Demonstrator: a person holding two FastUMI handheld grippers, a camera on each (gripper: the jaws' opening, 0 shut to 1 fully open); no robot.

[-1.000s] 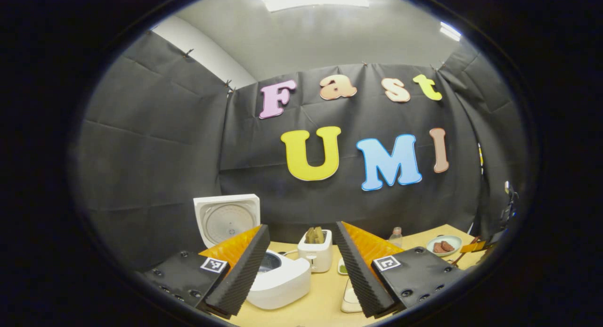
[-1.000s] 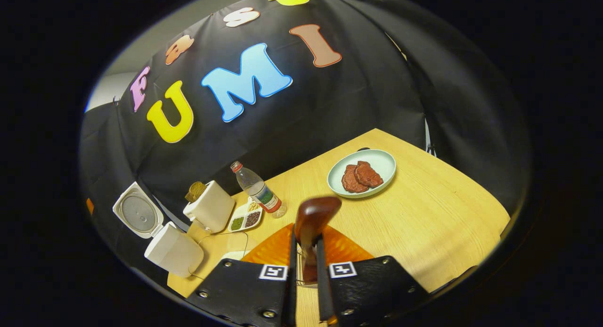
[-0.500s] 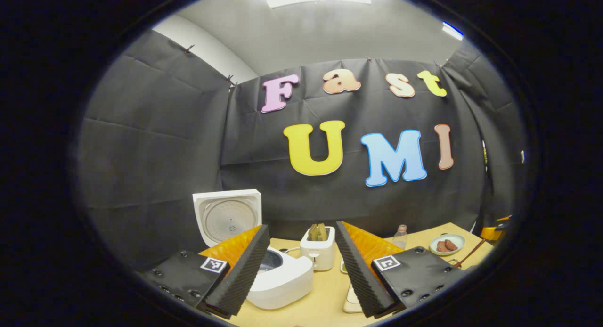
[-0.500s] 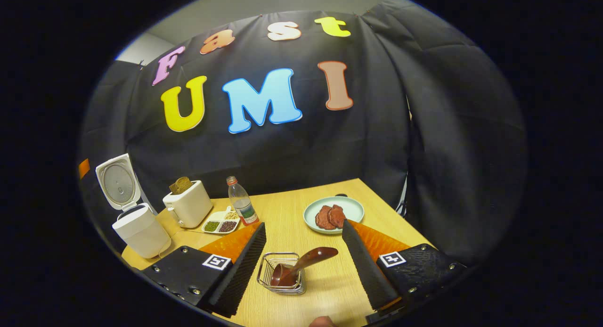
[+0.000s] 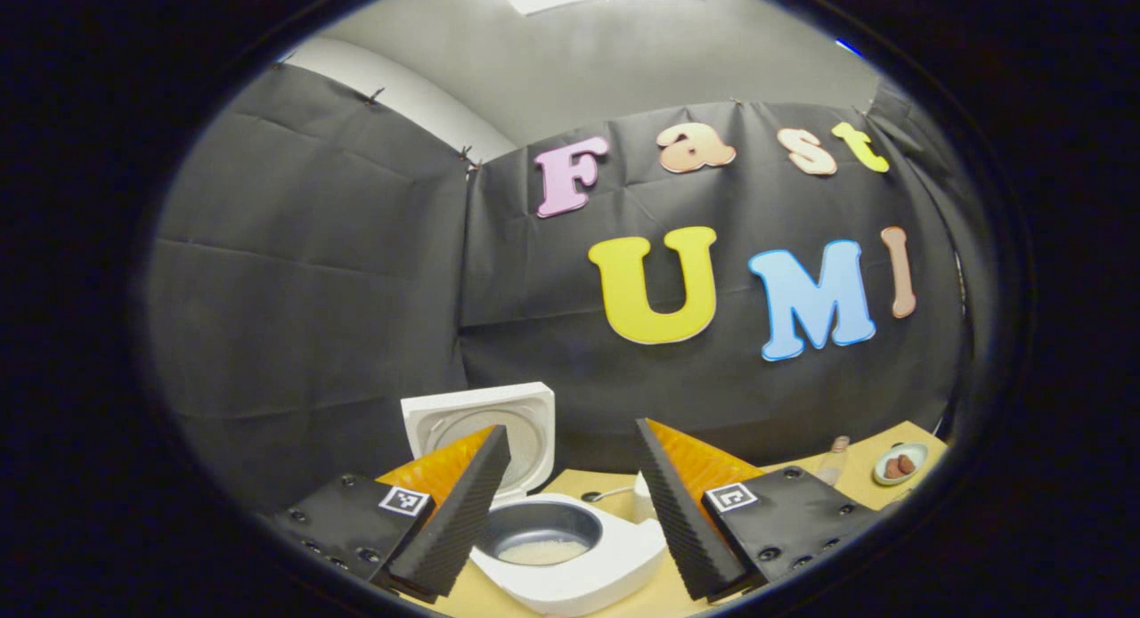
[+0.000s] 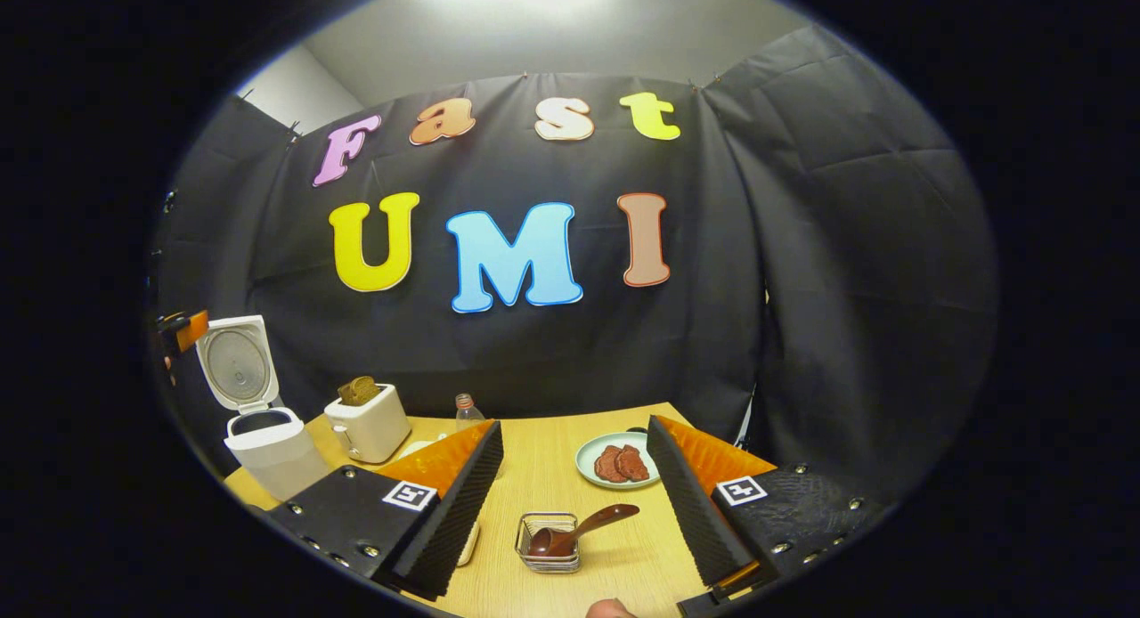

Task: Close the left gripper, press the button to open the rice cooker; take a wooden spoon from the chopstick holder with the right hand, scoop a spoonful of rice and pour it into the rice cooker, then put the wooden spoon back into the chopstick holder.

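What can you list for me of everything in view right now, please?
Rice cooker: one, white, lid up, table's left end; pot holds some rice.
Toaster: one, white, right of the cooker.
Bottle: one, clear, behind the toaster.
Plate: one, pale green, two brown patties, far right.
Holder: one, wire, near edge.
Spoon: one, dark wood, bowl down in the holder.
Table: one, light wood.
Left gripper: open, above the cooker.
Right gripper: open, above the holder.

Rice cooker [image 5: 570, 556] pot open above, raised lid [image 5: 485, 426] behind, bare table [image 6: 552, 467] around chopstick holder [image 6: 549, 542]
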